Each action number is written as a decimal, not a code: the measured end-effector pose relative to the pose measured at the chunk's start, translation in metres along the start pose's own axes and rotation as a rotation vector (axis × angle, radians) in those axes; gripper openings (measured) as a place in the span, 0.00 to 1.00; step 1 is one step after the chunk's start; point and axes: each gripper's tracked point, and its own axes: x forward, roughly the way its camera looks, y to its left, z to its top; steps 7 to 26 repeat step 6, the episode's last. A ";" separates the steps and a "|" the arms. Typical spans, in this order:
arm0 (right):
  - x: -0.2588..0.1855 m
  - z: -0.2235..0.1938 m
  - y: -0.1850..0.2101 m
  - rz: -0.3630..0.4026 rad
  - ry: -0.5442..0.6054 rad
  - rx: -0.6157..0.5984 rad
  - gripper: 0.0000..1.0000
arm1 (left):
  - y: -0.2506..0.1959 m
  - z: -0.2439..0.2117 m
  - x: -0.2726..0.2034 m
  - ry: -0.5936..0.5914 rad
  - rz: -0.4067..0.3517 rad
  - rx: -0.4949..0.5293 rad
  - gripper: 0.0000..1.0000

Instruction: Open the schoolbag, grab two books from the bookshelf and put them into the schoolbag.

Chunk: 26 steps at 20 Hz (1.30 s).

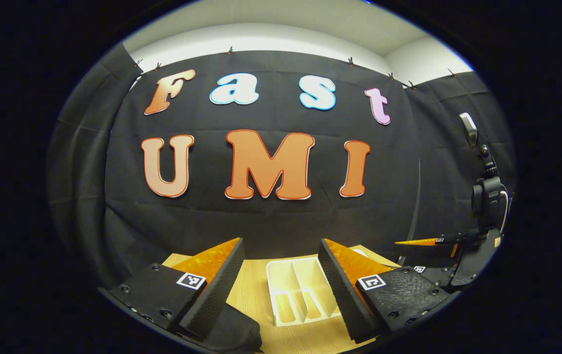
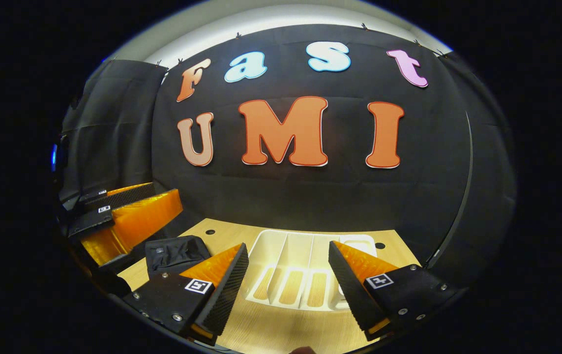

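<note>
left claw (image 1: 281,275): wide open, holding nothing, hovering over the near edge of the tabletop (image 1: 251,295)
right claw (image 2: 288,280): also spread wide and empty, aimed at the white rack
schoolbag (image 2: 175,253): dark soft lump lying on the left part of the tabletop, looks closed as far as I can tell
key relation: bag sits down and left of the right claw, and just under the left claw's left finger, so the left one is nearer for opening it
bookshelf (image 2: 305,268): white slotted rack dead ahead toward the far edge, dividers running away from the claws
books: can't make out any in the slots, honestly
</note>
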 end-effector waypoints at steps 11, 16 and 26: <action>0.002 0.003 0.003 0.007 -0.010 -0.031 0.98 | 0.027 0.001 0.003 -0.025 0.043 0.017 0.96; 0.002 0.003 0.003 0.007 -0.010 -0.031 0.98 | 0.027 0.001 0.003 -0.025 0.043 0.017 0.96; 0.002 0.003 0.003 0.007 -0.010 -0.031 0.98 | 0.027 0.001 0.003 -0.025 0.043 0.017 0.96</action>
